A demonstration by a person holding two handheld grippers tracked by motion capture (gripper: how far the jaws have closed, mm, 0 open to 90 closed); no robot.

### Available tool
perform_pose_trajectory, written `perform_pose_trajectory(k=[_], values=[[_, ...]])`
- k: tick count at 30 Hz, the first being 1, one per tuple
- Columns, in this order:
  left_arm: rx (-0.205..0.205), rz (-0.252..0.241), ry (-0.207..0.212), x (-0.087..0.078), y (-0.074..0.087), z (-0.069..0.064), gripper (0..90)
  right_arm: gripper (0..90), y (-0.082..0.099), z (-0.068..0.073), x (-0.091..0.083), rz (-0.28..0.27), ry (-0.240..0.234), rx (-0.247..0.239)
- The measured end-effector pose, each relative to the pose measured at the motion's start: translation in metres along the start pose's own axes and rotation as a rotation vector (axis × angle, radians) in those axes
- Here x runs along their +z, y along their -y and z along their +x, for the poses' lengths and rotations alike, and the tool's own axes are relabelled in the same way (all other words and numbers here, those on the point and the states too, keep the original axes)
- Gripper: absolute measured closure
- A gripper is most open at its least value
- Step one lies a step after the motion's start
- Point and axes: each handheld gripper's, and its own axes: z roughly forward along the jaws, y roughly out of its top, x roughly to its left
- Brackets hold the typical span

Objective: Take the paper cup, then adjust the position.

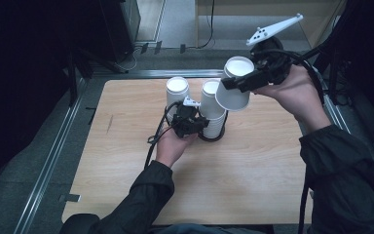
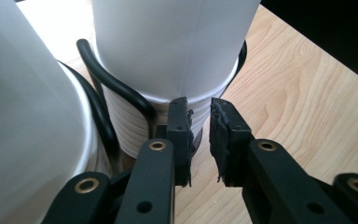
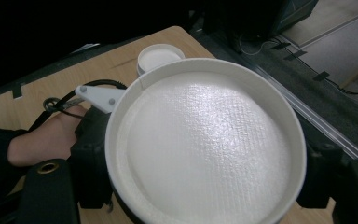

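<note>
1. The wooden table [image 1: 253, 170] carries the whole scene, its light grain bare across the near half in the high view.
2. A person's two dark sleeves come in from the near edge; the left hand [image 1: 171, 146] rests low over the middle of the table, and the right hand [image 1: 297, 92] is raised above the far right part.
3. A stack of white paper cups [image 1: 212, 114] stands upside down in a black wire holder [image 1: 213, 138] near the table's middle. A second stack of cups [image 1: 177, 91] stands just beside it, on its left.
4. The right gripper [image 1: 238, 83] clamps a single white cup [image 1: 233, 90] by its sides, off the table, above and to the right of the middle stack. The cup is tilted with its closed base toward the camera; in the right gripper view that base [image 3: 205, 144] sits between the two black jaws.
5. The left gripper [image 2: 199, 135] sits at the foot of the middle stack. Its jaws stand a little apart, with nothing pinched between the pads, their tips just in front of the lowest cup rims and the black wire [image 2: 121, 91].
</note>
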Motion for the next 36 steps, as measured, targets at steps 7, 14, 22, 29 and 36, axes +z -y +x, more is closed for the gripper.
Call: perform_pose_trajectory(k=[7,14,22,29,36], values=[[0.019,0.000,0.102,-0.005,0.001,-0.004,67.4,23.9,0.029,0.003,-0.004,0.000,-0.029,-0.002],[0.101,0.030,0.178,-0.018,0.006,-0.006,56.8,23.7,0.057,0.008,0.004,0.012,-0.057,-0.028],[0.164,0.027,0.280,-0.034,0.016,-0.001,45.6,23.6,0.082,0.014,0.015,0.010,-0.088,-0.030],[0.205,0.025,0.302,-0.043,0.027,0.008,39.5,23.6,0.107,0.019,0.035,0.013,-0.120,-0.033],[0.213,0.020,0.302,-0.046,0.044,0.017,37.0,23.6,0.132,0.024,0.060,-0.012,-0.173,-0.025]])
